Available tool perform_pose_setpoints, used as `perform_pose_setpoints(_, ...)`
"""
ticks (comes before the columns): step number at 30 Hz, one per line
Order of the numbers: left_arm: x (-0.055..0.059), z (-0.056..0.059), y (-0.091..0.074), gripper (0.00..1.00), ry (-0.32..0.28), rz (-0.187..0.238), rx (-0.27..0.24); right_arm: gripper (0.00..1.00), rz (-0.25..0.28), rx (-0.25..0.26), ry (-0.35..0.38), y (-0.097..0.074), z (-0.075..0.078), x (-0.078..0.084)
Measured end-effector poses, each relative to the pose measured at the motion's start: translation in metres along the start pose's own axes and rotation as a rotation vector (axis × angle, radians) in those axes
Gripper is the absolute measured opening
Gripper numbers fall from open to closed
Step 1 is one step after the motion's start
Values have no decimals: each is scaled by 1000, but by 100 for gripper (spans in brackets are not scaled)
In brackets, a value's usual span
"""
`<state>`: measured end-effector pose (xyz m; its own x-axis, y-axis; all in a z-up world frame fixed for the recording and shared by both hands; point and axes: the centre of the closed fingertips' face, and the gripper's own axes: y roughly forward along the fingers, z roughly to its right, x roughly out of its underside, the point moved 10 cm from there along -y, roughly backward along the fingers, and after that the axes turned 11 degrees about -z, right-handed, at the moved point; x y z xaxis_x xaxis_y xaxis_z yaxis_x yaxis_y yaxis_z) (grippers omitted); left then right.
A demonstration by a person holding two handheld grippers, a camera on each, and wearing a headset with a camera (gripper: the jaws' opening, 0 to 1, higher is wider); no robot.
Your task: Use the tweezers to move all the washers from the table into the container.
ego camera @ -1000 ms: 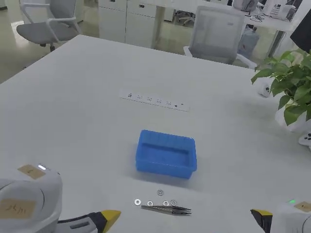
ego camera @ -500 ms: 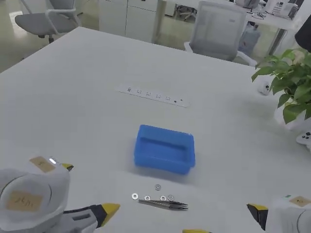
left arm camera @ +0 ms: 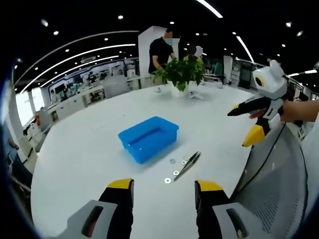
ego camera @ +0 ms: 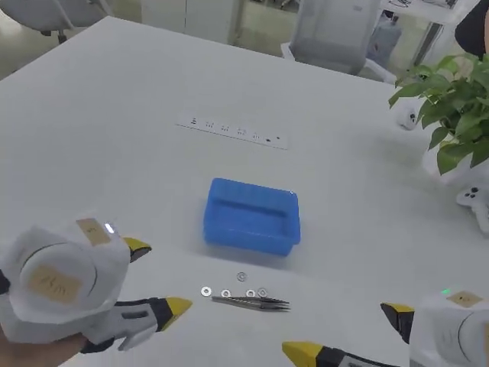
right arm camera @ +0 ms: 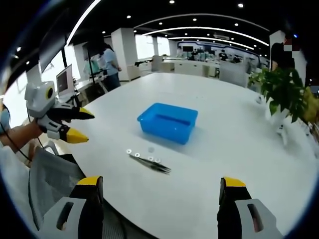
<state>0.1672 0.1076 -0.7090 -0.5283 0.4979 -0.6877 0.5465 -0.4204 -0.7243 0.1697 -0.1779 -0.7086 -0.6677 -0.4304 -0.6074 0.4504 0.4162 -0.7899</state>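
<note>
No legible text, number or brand anywhere.

Left gripper [ego camera: 157, 277], white housing: large tan sticker [ego camera: 53, 284] with faint handwritten scrawl, unreadable. Small tan sticker [ego camera: 92, 231] above it, marks too faint to tell.

Right gripper [ego camera: 345, 332], top of housing: tan tag [ego camera: 462, 300], writing too small and blurred.

Power strip [ego camera: 233, 130] on table: tiny dark marks along sockets, too small to read.

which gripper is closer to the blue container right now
Left. The left gripper sits off the near-left corner of the blue container; the right gripper hangs farther back, off its near-right side.
</note>
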Motion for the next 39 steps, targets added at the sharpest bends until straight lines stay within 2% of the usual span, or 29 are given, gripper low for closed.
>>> perform_pose_setpoints(4, -7, 1, 15, 37, 77, -25, 51, 96, -8, 6, 8, 0, 2, 2)
perform_pose_setpoints(9, -9, 2, 34, 30, 150, -83, 120, 96, -7, 11, 36, 1, 4, 3)
perform_pose_setpoints(12, -12, 2, 45, 27, 205, -106, 140, 96, -11, 12, 44, 4, 4, 4)
perform_pose_setpoints(18, -20, 5, 66, 19, 280, -125, 182, 96, -24, 12, 59, 6, 2, 7)
perform_pose_setpoints(23, -19, 5, 86, 14, 356, -165, 199, 96, -26, 17, 68, 5, 1, 8)
perform_pose_setpoints(28, -13, -1, 105, 10, 379, -211, 215, 96, -33, 23, 65, 2, -2, 8)
perform_pose_setpoints(32, -8, -5, 116, 6, 353, -237, 244, 96, -44, 21, 63, 2, -2, 10)
perform_pose_setpoints(36, -4, -6, 124, 6, 350, -268, 256, 96, -45, 21, 70, 2, -2, 9)
perform_pose_setpoints(39, -3, -6, 127, 5, 351, -275, 266, 96, -42, 20, 70, 2, -2, 8)
